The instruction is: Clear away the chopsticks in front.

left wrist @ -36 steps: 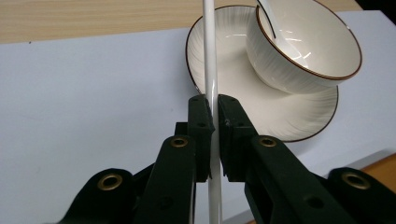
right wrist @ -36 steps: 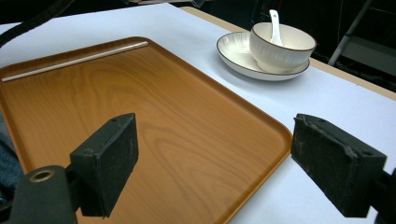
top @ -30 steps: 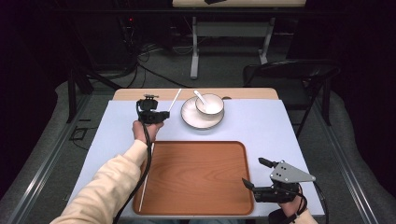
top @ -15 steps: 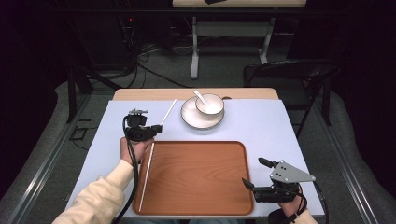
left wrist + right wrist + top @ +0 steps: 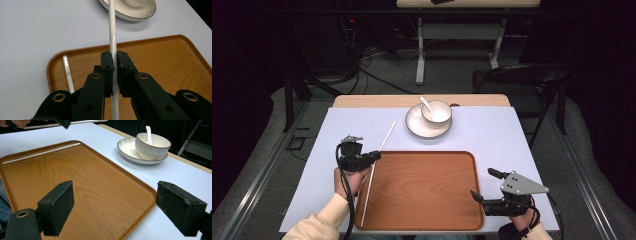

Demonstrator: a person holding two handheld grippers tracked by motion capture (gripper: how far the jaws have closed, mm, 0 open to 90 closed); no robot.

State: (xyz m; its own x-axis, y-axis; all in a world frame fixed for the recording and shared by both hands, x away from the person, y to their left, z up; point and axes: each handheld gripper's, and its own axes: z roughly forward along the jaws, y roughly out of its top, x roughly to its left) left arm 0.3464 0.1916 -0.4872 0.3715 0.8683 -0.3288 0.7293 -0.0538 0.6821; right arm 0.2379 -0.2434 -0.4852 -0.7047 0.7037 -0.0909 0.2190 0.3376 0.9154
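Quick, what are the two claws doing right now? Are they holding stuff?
Left claw: closed on a white chopstick.
Right claw: wide open, holding nothing, over the tray.

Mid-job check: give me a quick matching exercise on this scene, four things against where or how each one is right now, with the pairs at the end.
Things:
1. left gripper
2. right gripper
3. second chopstick
4. spoon

States:
A. lies flat on the wooden tray, along its left edge
B. stands in the bowl on the plate
C. jaws wide apart, nothing between them, at the tray's right near corner
D. jaws shut on the held chopstick

Pairs: 1-D, 2-C, 3-A, 4-B
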